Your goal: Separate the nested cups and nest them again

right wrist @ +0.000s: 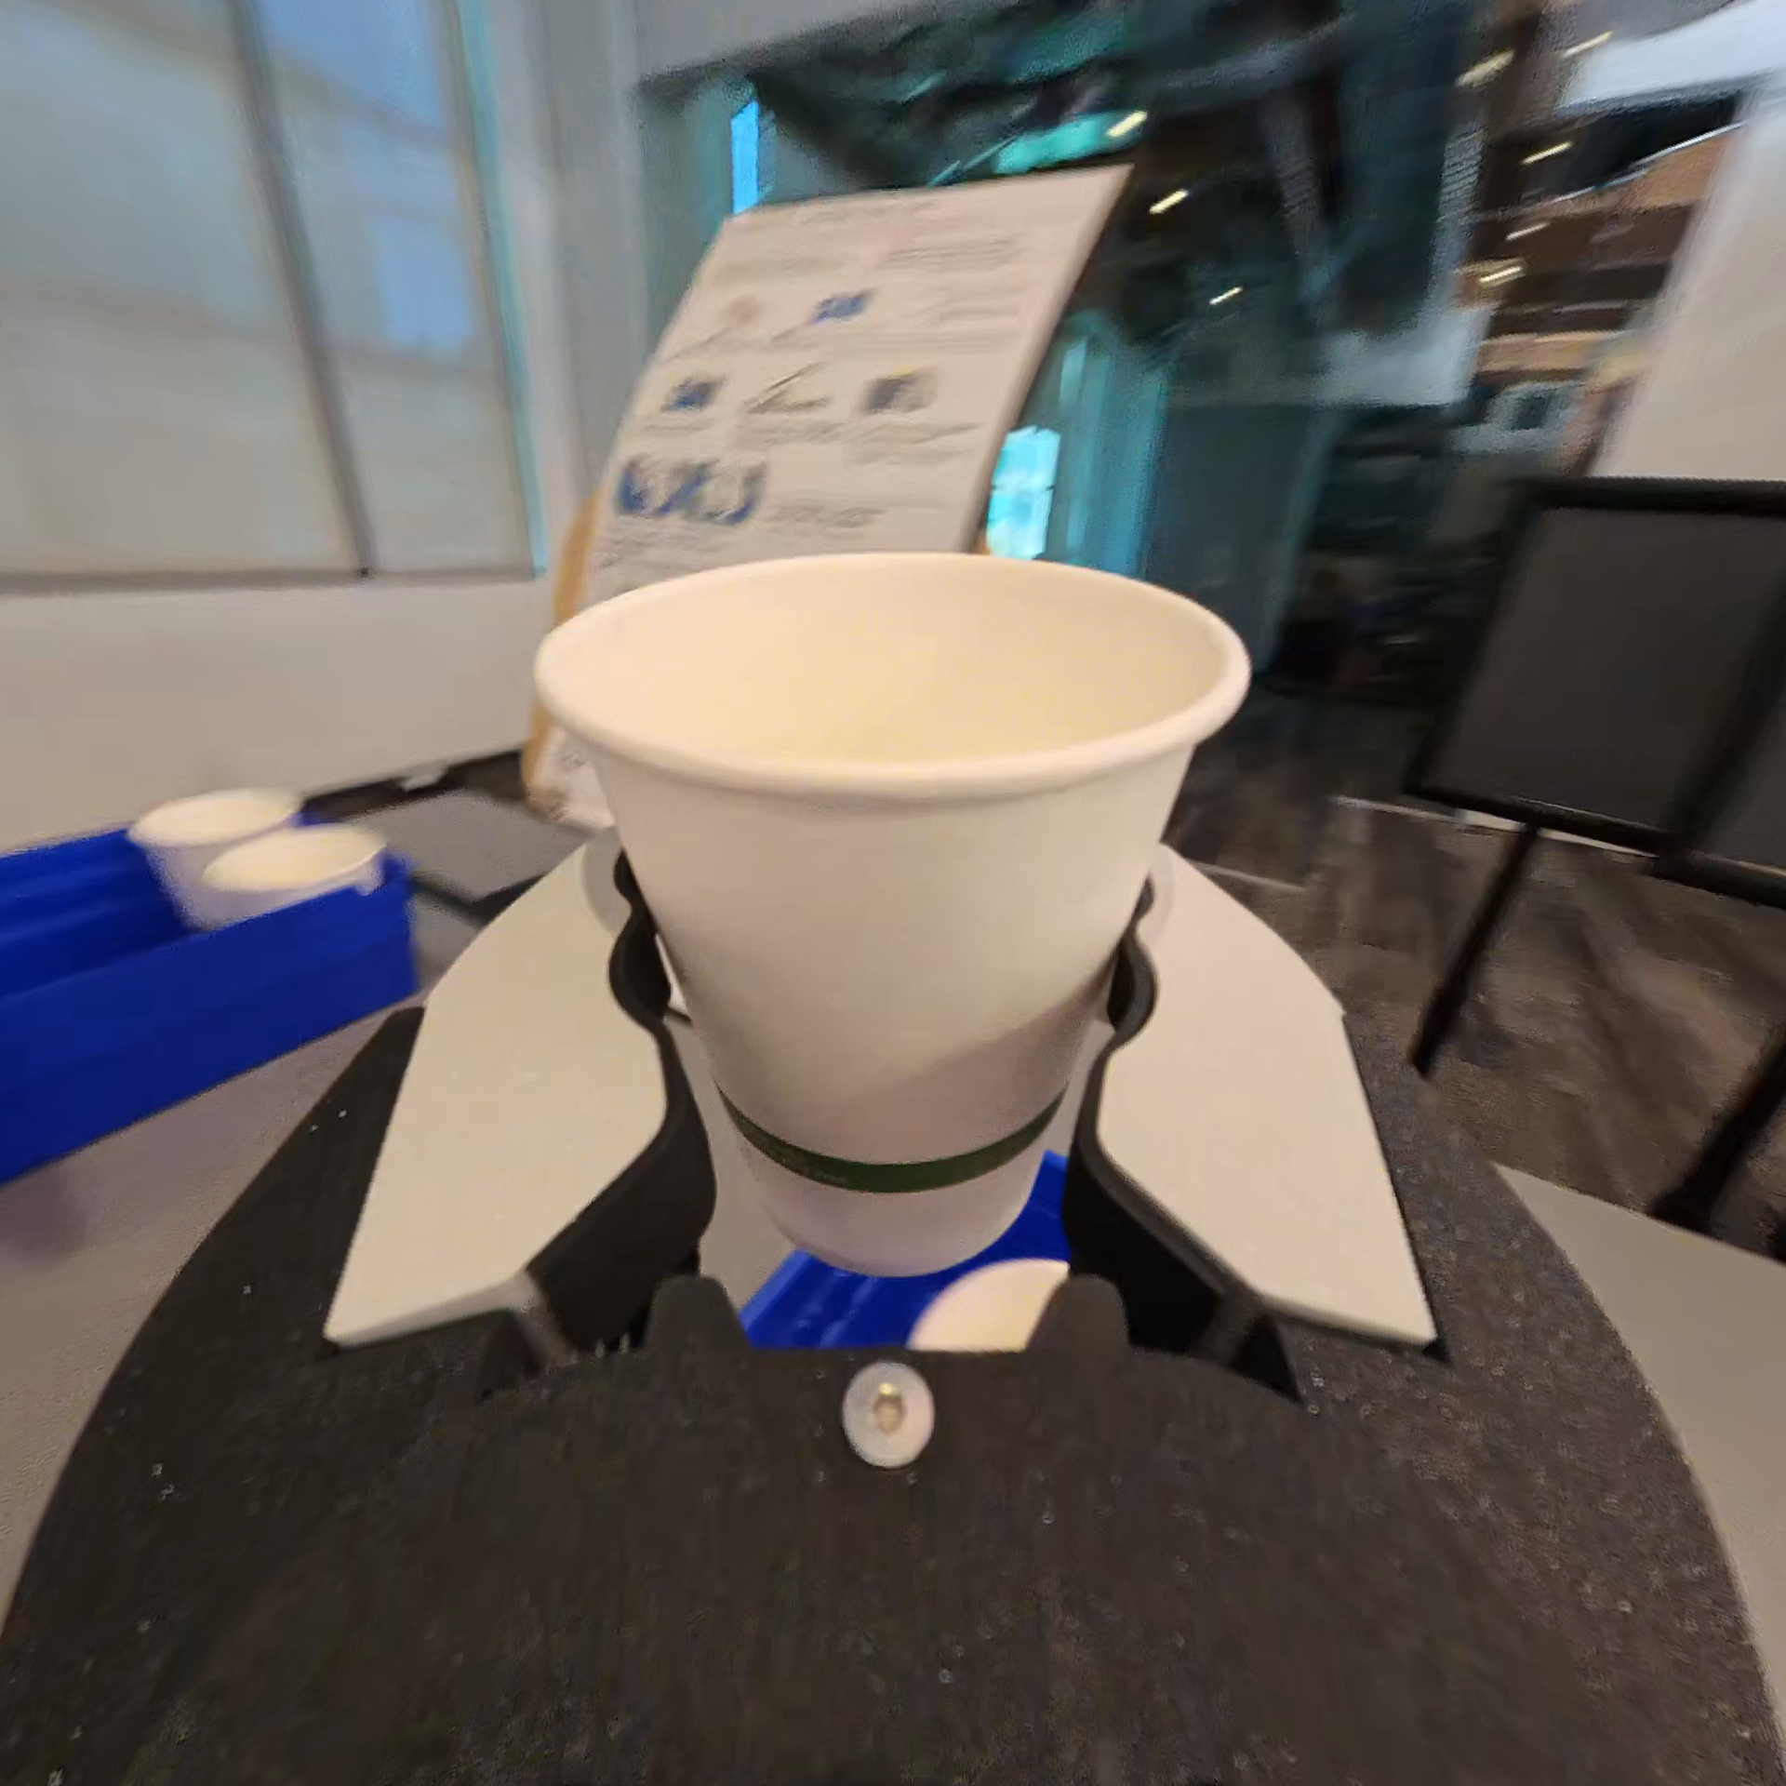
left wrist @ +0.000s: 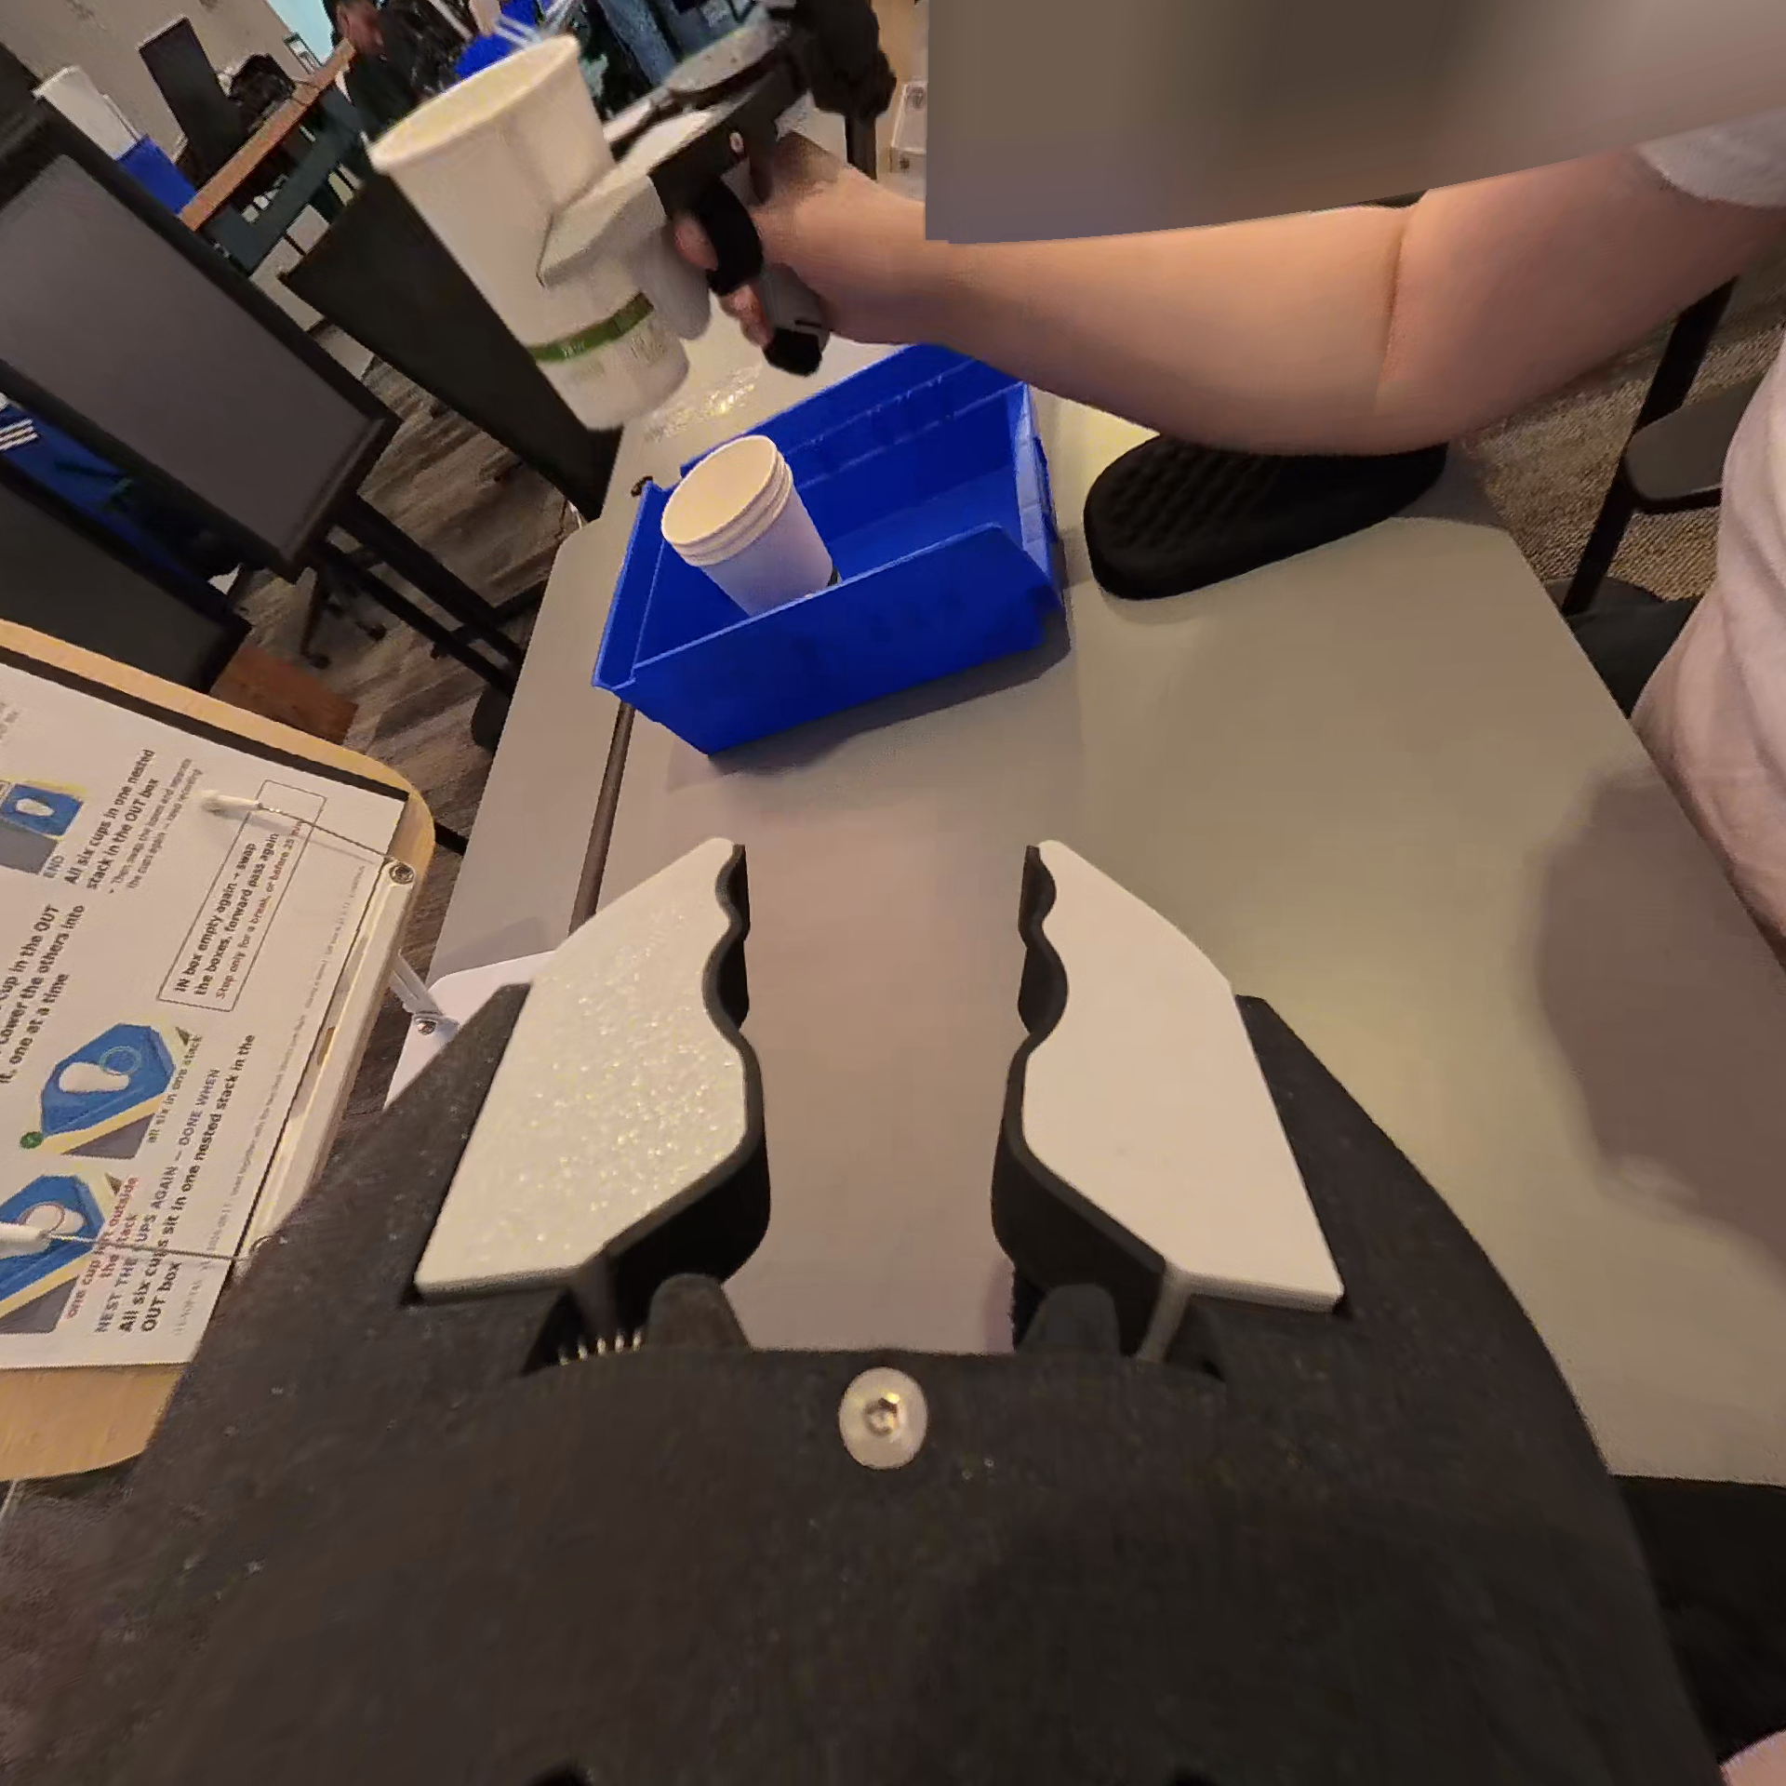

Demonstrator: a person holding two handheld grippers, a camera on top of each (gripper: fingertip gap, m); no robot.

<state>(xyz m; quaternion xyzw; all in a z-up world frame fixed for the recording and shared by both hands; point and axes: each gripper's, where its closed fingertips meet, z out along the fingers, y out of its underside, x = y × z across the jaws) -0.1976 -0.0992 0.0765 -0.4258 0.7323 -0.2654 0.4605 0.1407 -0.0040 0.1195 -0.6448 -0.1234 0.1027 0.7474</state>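
the left gripper (left wrist: pixel 884 976) hangs low over the grey table (left wrist: pixel 1256 870), level with it, its two pale fingers (left wrist: pixel 599 1073) spread wide with nothing between them. past it a blue bin (left wrist: pixel 870 628) sits on the table with a stack of nested white cups (left wrist: pixel 744 532) leaning inside, rims tipped toward the left edge. a black ridged pad (left wrist: pixel 1256 512) lies just beside the bin, and the person's bare forearm (left wrist: pixel 1256 319) rests on it. that hand (left wrist: pixel 802 261) holds the right gripper (right wrist: pixel 884 966) lifted above the bin, clamped on a white paper cup (right wrist: pixel 889 870) with a green band near its base, mouth up and tilted. to the right gripper's left a second blue bin (right wrist: pixel 193 976) holds what look like two more cups (right wrist: pixel 251 855), though it is blurred. an instruction sheet (left wrist: pixel 145 1015) stands on a wooden board by the table's left edge. beyond are dark panels (left wrist: pixel 164 358) and a wood-look floor (left wrist: pixel 464 483).
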